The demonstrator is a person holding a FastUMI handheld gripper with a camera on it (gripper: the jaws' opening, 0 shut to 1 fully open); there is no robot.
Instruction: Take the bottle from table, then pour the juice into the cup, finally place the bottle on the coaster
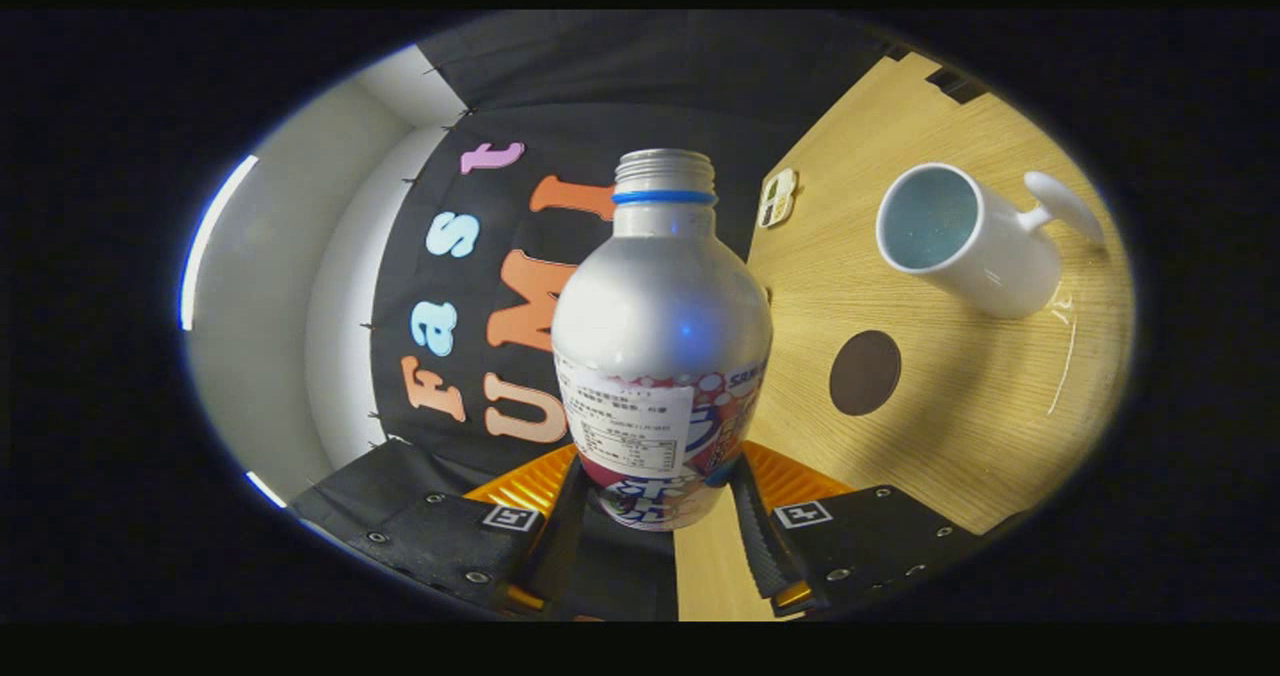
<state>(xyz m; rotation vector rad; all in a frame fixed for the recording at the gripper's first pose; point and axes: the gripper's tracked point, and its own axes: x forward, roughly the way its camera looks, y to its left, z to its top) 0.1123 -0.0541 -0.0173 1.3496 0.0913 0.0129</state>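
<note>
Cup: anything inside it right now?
The cup lies tipped toward the camera on the table; the visible inner wall looks empty and dry. Its deepest part is shadowed, so can't confirm. The gripper is shut on the bottle, uncapped.

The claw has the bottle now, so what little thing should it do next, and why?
Probably carry the bottle toward the white cup. The claw is shut on the bottle's base, the cap is off, the view is already tilted, and the cup's open mouth is some way off, beyond the dark coaster.
</note>
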